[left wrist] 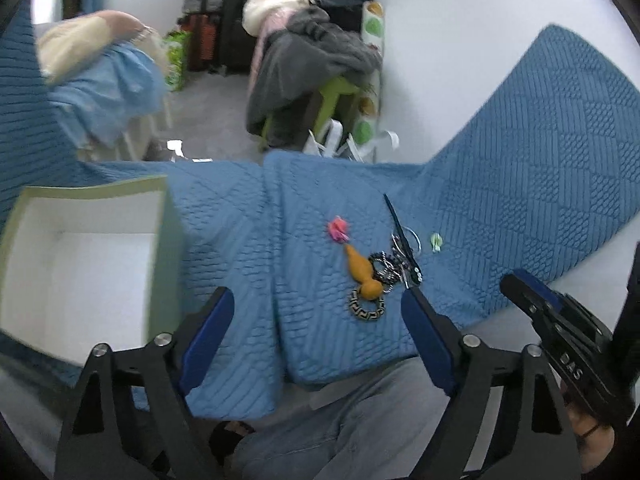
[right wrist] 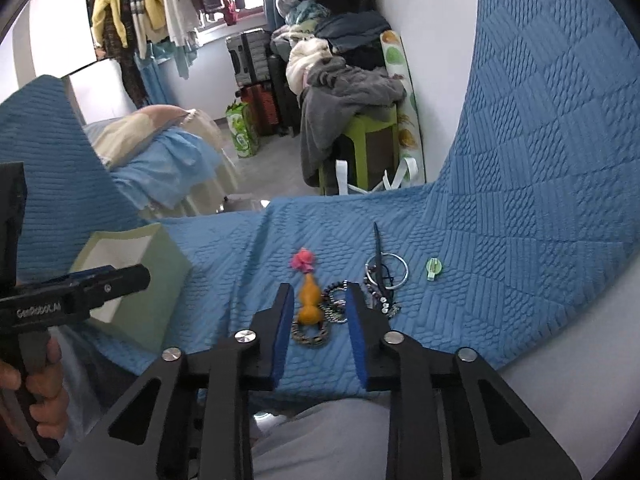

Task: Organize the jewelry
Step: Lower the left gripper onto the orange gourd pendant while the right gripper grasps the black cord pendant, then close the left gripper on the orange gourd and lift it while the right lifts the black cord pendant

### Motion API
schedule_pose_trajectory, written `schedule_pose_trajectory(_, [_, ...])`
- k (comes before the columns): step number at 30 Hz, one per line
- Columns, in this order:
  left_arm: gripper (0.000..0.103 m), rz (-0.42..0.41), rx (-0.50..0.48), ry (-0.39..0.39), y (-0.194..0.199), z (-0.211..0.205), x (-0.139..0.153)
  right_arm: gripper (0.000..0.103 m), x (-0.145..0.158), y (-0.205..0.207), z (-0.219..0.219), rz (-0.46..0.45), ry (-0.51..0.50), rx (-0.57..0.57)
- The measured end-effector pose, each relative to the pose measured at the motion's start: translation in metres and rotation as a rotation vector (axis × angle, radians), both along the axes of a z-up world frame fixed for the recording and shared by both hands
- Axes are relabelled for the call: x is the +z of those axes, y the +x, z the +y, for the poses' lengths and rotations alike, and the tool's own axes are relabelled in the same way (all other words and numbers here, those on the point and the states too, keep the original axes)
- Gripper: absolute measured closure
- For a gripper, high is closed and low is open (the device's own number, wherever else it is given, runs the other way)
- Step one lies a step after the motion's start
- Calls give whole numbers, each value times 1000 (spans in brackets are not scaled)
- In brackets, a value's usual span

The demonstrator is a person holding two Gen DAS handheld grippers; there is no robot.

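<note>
Both grippers, left (left wrist: pixel 316 304) and right (right wrist: pixel 318 304), gape empty; jewelry pile (right wrist: pixel 320 312) seemingly just beyond right.

Readable text, two spots only. Right gripper (left wrist: pixel 520 280) body, seen from the left wrist view: white letters "DAS". Left gripper (right wrist: pixel 136 276) body, seen from the right wrist view: white "GenRobot.AI", last characters soft so not fully certain. Nothing else legible.

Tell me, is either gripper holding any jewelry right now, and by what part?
Nothing is held. The left gripper and right gripper are both open above the jewelry pile on the blue quilt.
</note>
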State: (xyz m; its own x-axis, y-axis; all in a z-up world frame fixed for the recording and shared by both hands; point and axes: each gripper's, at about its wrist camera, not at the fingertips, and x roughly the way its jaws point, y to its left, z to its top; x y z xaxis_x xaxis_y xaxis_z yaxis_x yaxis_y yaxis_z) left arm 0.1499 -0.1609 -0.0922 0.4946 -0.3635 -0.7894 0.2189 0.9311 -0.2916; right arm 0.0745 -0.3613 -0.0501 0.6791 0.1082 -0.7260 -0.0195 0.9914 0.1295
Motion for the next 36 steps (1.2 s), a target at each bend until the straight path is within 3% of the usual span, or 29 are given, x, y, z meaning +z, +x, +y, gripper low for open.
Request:
schedule_pose_trajectory(2, [26,21,-32,-7,9,-14,-15,82,-12,9,-7,3,1,-2])
schedule_pose_trajectory(8, [30,97,-98,-32,29,-45,-58,82,-56,43,-35,33,11,-43])
schedule_pose_trajectory(17, [47,187,-173,-38,50,-75,-116,82,-129,98,-60,161,45,-39])
schedule_pose_trajectory(24, [52,171,-246,-74,52,-88,-121,85,-145,121,-55,194,14,5])
schedule_pose_trajectory(34, [65,127,-281,-13,60,-103,-141,90,-153,142,-49,235,-30,23])
schedule_pose_trajectory(36, [69,126,-275,-9,62,-104,-141,97,-153,144,-50,253,-27,17])
